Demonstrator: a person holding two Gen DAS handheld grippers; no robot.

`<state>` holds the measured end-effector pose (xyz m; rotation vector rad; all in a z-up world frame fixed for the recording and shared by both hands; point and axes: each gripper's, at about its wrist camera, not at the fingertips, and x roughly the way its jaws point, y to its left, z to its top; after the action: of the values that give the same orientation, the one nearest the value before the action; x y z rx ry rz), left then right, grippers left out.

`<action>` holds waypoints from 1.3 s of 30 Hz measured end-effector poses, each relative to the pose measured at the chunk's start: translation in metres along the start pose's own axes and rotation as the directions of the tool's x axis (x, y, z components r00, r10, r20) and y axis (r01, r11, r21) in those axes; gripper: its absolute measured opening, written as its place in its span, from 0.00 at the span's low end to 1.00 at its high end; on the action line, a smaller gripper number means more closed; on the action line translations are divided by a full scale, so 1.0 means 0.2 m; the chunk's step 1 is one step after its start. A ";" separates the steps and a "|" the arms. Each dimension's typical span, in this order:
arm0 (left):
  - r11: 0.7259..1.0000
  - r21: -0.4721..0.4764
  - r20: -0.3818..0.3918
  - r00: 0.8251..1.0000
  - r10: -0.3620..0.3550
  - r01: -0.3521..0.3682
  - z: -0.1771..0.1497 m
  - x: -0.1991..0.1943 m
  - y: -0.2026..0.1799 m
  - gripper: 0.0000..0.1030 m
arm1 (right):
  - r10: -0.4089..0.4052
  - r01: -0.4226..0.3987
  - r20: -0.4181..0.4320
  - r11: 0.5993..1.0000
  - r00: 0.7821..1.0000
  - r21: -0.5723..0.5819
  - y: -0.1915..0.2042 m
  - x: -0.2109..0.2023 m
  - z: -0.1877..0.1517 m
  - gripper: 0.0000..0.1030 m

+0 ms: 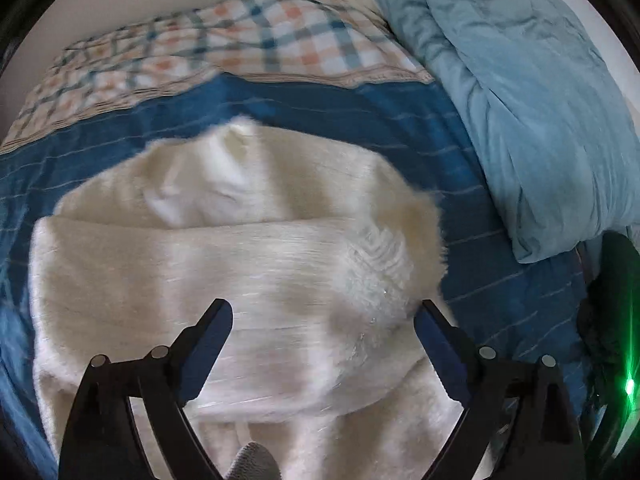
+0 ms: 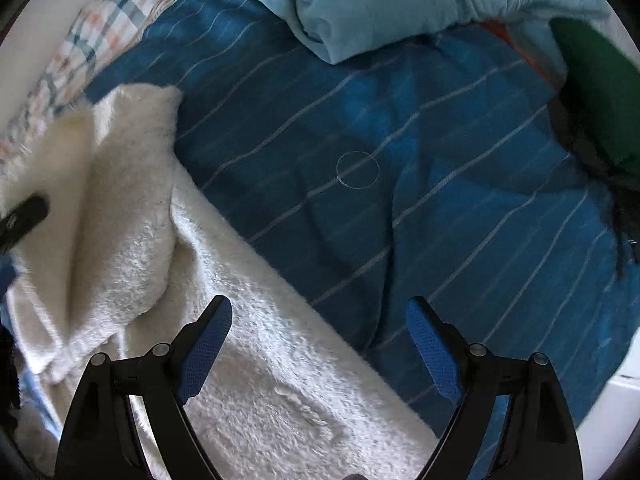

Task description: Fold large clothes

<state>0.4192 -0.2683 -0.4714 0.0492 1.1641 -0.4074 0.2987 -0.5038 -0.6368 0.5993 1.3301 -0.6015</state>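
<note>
On the bed's blue striped cover (image 2: 360, 128) lies the white fleecy garment (image 1: 224, 272), partly folded. Both the left hand-held gripper (image 1: 322, 316) and right hand-held gripper (image 2: 320, 314) hover released, empty. Soft, bulky and probably light, it is best pinched at an edge or corner.

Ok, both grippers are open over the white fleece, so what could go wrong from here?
The fluffy white garment lies in thick layers, so the left gripper may pinch only the top one. The right gripper straddles the garment's edge and could catch the blue striped bedspread too. The folded-over flap looks loose and may slide.
</note>
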 end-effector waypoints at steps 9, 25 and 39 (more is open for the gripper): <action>0.881 -0.094 -0.142 0.882 0.449 -0.463 -0.61 -0.25 0.90 0.90 | 0.093 -0.115 -0.137 0.980 0.986 -0.163 -0.02 0.18 0.00 0.87; 0.757 -0.121 -0.232 0.760 0.607 -0.642 -0.61 0.05 1.23 0.92 | 0.062 -0.090 -0.112 0.961 0.992 -0.261 0.49 0.32 0.25 0.87; 0.824 -0.101 -0.215 0.821 0.529 -0.558 -0.66 -0.20 1.12 0.93 | 0.057 -0.076 -0.139 0.988 0.989 -0.132 0.54 0.13 0.27 0.51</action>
<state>0.3652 -0.0174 -0.5271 0.2798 1.2957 0.2097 0.4154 -0.4667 -0.6495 0.5776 1.4594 -0.4172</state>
